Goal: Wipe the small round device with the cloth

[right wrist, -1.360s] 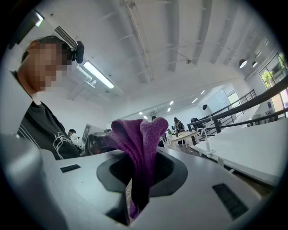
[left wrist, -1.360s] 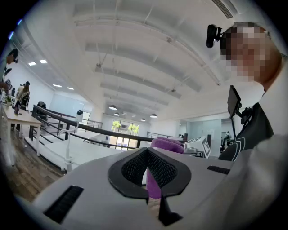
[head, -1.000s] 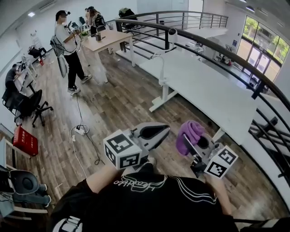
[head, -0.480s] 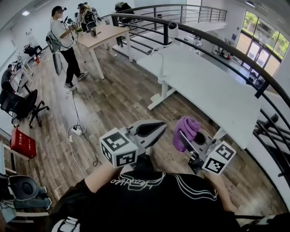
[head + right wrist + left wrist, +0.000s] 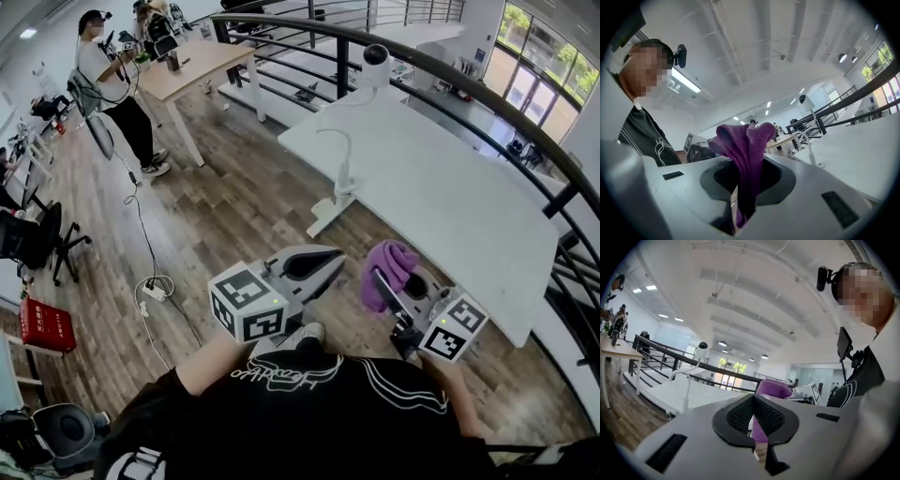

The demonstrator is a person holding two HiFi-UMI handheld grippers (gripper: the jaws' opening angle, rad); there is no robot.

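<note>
I hold both arms bent at the elbow in front of my chest, with my bare left forearm (image 5: 211, 361) angled up out of the black sleeve. Both tools are raised over the brown wooden plank floor (image 5: 234, 216), close to the near end of the long white table (image 5: 450, 187).

The left hand-held gripper (image 5: 328, 262) points forward and to the right, with its marker cube nearest me. In the left gripper view its jaws are clenched together with nothing between them (image 5: 753, 401). The purple seen through the slit is cloth lying beyond it.

The right hand-held gripper (image 5: 394, 295) sits just right of the left one and tilts forward and to the left. Its jaws are clamped on the purple knitted cloth (image 5: 389, 267). In the right gripper view the cloth (image 5: 743, 140) rises out of the closed pads (image 5: 745, 164) and folds over in a loose hump above them.

The small round white device with a dark face (image 5: 375, 58) stands at the far left edge of the table, near a curved white stalk and close to the black metal railing (image 5: 469, 89). It is far ahead of both grippers and well apart from the cloth, with most of the bare tabletop between them. From the left gripper it appears small and far off to the left (image 5: 702, 346). From the right gripper it shows far off to the right (image 5: 802, 99).
</note>
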